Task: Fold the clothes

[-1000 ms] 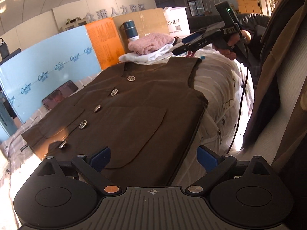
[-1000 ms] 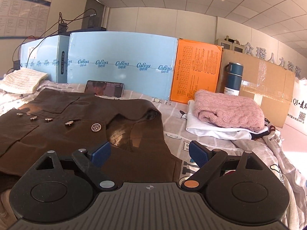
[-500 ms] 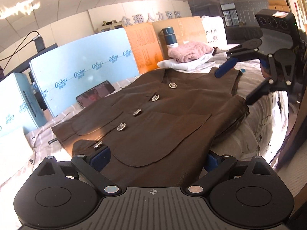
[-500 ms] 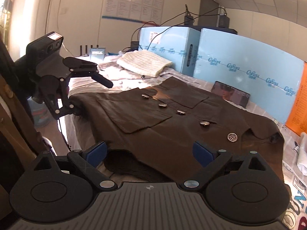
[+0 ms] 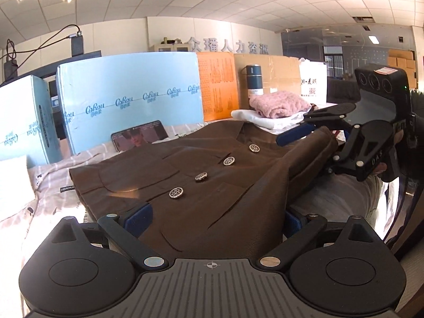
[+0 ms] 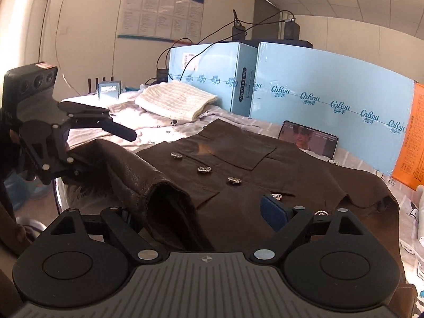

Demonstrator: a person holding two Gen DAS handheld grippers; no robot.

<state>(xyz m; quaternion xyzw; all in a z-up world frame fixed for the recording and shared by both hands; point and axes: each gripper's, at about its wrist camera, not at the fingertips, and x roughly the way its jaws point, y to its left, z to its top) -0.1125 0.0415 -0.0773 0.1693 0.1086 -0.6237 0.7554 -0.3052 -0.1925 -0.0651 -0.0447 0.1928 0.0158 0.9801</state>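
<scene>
Brown vest (image 5: 212, 185) on a bed; left gripper (image 5: 212, 218) and right gripper (image 6: 201, 212) both spread around its near edge, lower fingers hidden by fabric.

A: The dark brown cloth vest (image 5: 212, 185) looks matt and smooth on its face; its rolled edge (image 6: 137, 177) looks grainier, faintly shiny.

B: Its round silver buttons (image 5: 176, 193) look like glinting metal. Behind the vest, the pink sweater (image 5: 278, 103) is a fuzzy knit, the light blue carton (image 5: 127, 100) smooth card.

A: The left gripper (image 5: 212, 218) is matt black plastic with blue pads (image 5: 137, 218); the cream folded knit (image 6: 175, 100) is ribbed.
</scene>
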